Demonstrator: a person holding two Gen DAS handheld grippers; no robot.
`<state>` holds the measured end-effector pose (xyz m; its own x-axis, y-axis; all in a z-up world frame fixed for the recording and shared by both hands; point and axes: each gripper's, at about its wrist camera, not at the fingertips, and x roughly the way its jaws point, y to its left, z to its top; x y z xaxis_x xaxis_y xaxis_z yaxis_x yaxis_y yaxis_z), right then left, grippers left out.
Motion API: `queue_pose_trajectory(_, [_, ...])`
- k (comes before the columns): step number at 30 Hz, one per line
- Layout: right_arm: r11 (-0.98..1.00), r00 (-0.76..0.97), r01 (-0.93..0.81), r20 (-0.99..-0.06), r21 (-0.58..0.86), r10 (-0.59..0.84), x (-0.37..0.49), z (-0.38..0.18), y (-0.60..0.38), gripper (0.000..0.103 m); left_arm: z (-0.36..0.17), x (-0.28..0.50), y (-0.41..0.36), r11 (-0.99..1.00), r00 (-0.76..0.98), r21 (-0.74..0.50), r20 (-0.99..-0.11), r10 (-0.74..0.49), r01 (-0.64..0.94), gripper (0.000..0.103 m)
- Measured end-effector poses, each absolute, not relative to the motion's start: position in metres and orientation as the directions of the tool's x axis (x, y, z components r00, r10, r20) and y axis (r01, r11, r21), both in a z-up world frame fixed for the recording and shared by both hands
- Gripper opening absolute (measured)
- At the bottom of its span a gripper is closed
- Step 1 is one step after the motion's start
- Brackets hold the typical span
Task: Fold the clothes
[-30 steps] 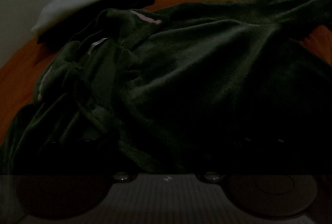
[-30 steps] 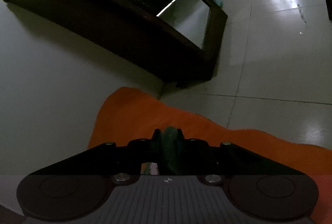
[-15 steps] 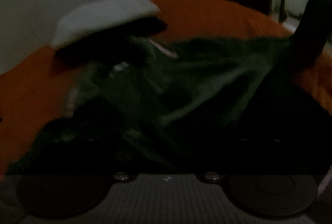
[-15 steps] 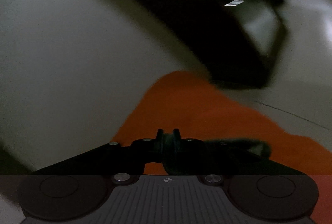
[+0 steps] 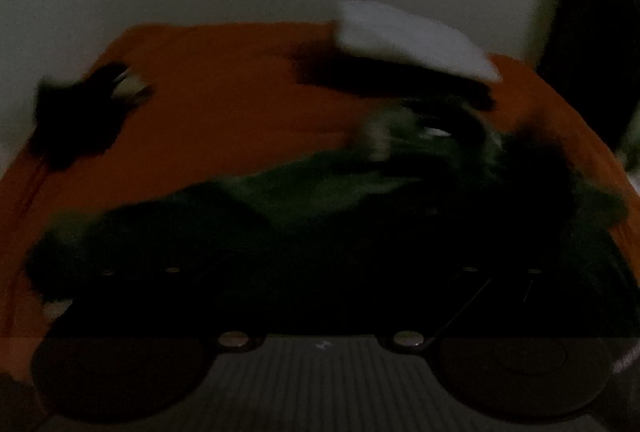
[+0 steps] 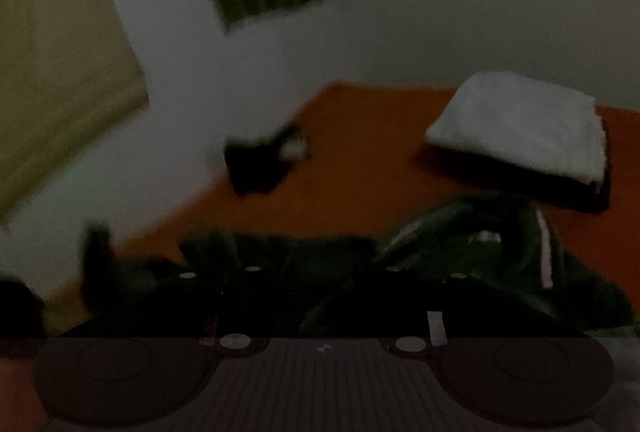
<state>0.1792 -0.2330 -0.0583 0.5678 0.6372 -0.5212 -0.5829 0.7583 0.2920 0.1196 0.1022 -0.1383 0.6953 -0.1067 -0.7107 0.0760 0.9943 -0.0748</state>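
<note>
Both claws lost in darkness

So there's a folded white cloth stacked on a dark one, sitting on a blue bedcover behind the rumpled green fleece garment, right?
Not quite: the bedcover is orange, not blue, as the right wrist view shows. The rest holds: the folded white cloth lies stacked on a dark one, behind the rumpled green fleece garment.

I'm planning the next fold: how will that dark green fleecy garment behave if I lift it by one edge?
The dark green garment lies in soft rumpled folds on the orange bedcover, so it will probably droop and stretch out limp. Its fuzzy pile suggests it will grip rather than slip, and its bulk suggests some drag.
</note>
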Motion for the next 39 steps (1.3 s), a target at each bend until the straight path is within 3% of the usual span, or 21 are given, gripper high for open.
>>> queue_pose_trajectory(2, [0.789, 0.619, -0.53, -0.495, 0.311, 0.61, 0.186, -0.058, -0.263, 0.035, -0.141, 0.123, 0.117, 0.994, 0.688, -0.104, -0.718, -0.105, 0.043, 0.099])
queue_pose_trajectory(4, [0.846, 0.718, -0.444, -0.447, 0.295, 0.533, 0.194, -0.058, -0.314, 0.05, -0.145, 0.126, 0.117, 0.992, 0.675, -0.114, -0.729, -0.114, 0.044, 0.099])
queue_pose_trajectory(6, [0.928, 0.778, -0.321, -0.505, 0.19, 0.372, 0.204, -0.077, -0.364, 0.062, -0.149, 0.13, 0.113, 0.989, 0.66, -0.135, -0.738, -0.139, 0.058, 0.099])
queue_pose_trajectory(8, [0.979, 0.787, -0.189, -0.583, 0.079, 0.199, 0.21, -0.104, -0.407, 0.062, -0.153, 0.137, 0.099, 0.983, 0.645, -0.155, -0.743, -0.18, 0.096, 0.099])
queue_pose_trajectory(10, [0.992, 0.75, -0.119, -0.651, 0.042, 0.117, 0.206, -0.138, -0.434, 0.062, -0.158, 0.15, 0.074, 0.978, 0.636, -0.143, -0.742, -0.209, 0.154, 0.099])
queue_pose_trajectory(15, [0.995, 0.66, -0.099, -0.747, 0.025, 0.084, 0.194, -0.196, -0.451, 0.061, -0.174, 0.189, 0.003, 0.951, 0.606, -0.12, -0.745, -0.277, 0.286, 0.1])
queue_pose_trajectory(19, [0.991, 0.695, -0.13, -0.711, 0.019, 0.105, 0.175, -0.186, -0.425, 0.061, -0.196, 0.212, -0.05, 0.921, 0.579, -0.081, -0.756, -0.306, 0.382, 0.1])
queue_pose_trajectory(20, [0.987, 0.712, -0.161, -0.691, 0.014, 0.126, 0.17, -0.181, -0.417, 0.061, -0.201, 0.214, -0.059, 0.917, 0.573, -0.074, -0.76, -0.307, 0.393, 0.092])
queue_pose_trajectory(21, [0.979, 0.72, -0.202, -0.675, 0.018, 0.161, 0.168, -0.18, -0.409, 0.061, -0.206, 0.215, -0.066, 0.912, 0.563, -0.08, -0.764, -0.316, 0.403, 0.065])
queue_pose_trajectory(23, [0.95, 0.706, -0.307, -0.653, 0.067, 0.274, 0.167, -0.182, -0.391, 0.061, -0.21, 0.211, -0.07, 0.904, 0.54, -0.115, -0.769, -0.343, 0.411, 0.023])
queue_pose_trajectory(25, [0.892, 0.636, -0.389, -0.634, 0.229, 0.44, 0.166, -0.185, -0.386, 0.065, -0.203, 0.197, -0.065, 0.911, 0.579, -0.124, -0.737, -0.35, 0.394, 0.019])
queue_pose_trajectory(26, [0.88, 0.622, -0.389, -0.626, 0.274, 0.47, 0.167, -0.186, -0.386, 0.065, -0.196, 0.186, -0.06, 0.91, 0.597, -0.134, -0.715, -0.362, 0.391, 0.005])
queue_pose_trajectory(32, [0.881, 0.628, -0.354, -0.618, 0.314, 0.472, 0.162, -0.191, -0.398, 0.065, -0.153, 0.088, -0.014, 0.902, 0.621, -0.251, -0.659, -0.425, 0.351, 0.006])
queue_pose_trajectory(37, [0.89, 0.643, -0.371, -0.619, 0.264, 0.451, 0.139, -0.18, -0.409, 0.066, -0.165, 0.032, -0.004, 0.869, 0.496, -0.312, -0.725, -0.479, 0.383, 0.013])
queue_pose_trajectory(38, [0.892, 0.647, -0.376, -0.618, 0.252, 0.447, 0.135, -0.179, -0.408, 0.066, -0.17, 0.03, -0.003, 0.858, 0.457, -0.347, -0.736, -0.499, 0.378, 0.03])
queue_pose_trajectory(39, [0.895, 0.655, -0.376, -0.614, 0.24, 0.44, 0.133, -0.179, -0.404, 0.067, -0.174, 0.027, -0.003, 0.853, 0.44, -0.356, -0.741, -0.506, 0.382, 0.054])
